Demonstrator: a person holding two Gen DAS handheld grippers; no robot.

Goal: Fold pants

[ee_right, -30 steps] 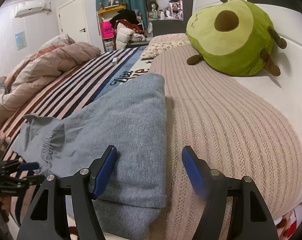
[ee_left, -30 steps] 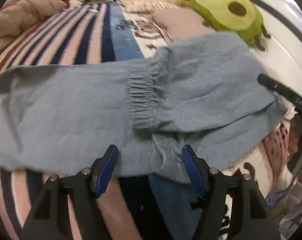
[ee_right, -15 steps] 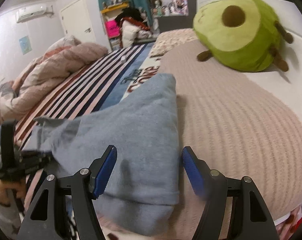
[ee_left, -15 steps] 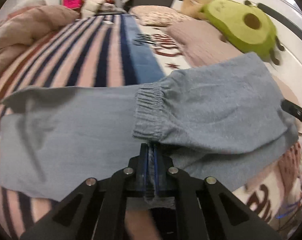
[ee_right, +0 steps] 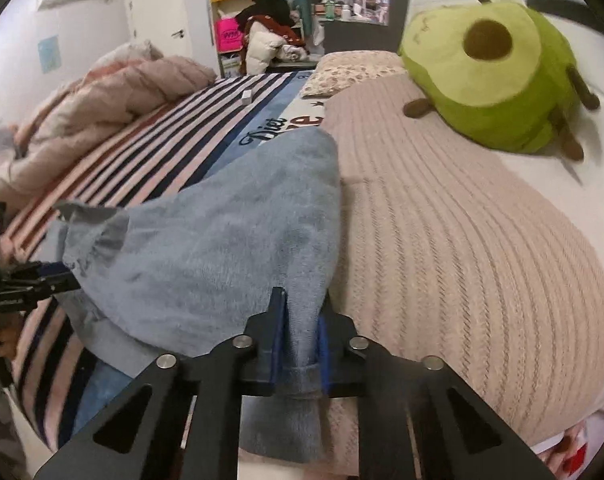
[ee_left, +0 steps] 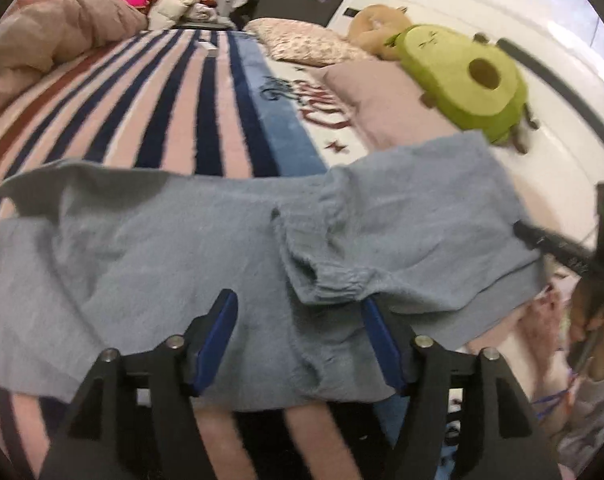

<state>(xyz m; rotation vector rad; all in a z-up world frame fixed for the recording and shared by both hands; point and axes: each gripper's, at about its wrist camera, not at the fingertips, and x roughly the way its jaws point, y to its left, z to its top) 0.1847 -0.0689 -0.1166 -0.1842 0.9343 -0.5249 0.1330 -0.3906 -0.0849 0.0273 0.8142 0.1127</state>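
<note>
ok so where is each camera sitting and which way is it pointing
Left wrist: sits on the left gripper, looking down along its open fingers over the grey pants on the striped blanket; a hand shows at right.
Right wrist: sits on the right gripper, shut on the pants' edge, facing the beige knit cover.
Both share the pants and the avocado plush.

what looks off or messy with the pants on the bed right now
The grey pants lie only half folded: one elastic cuff sits crumpled and askew on the other layer, near the open left gripper. The right gripper pinches one bunched edge. Nothing looks damaged.
</note>
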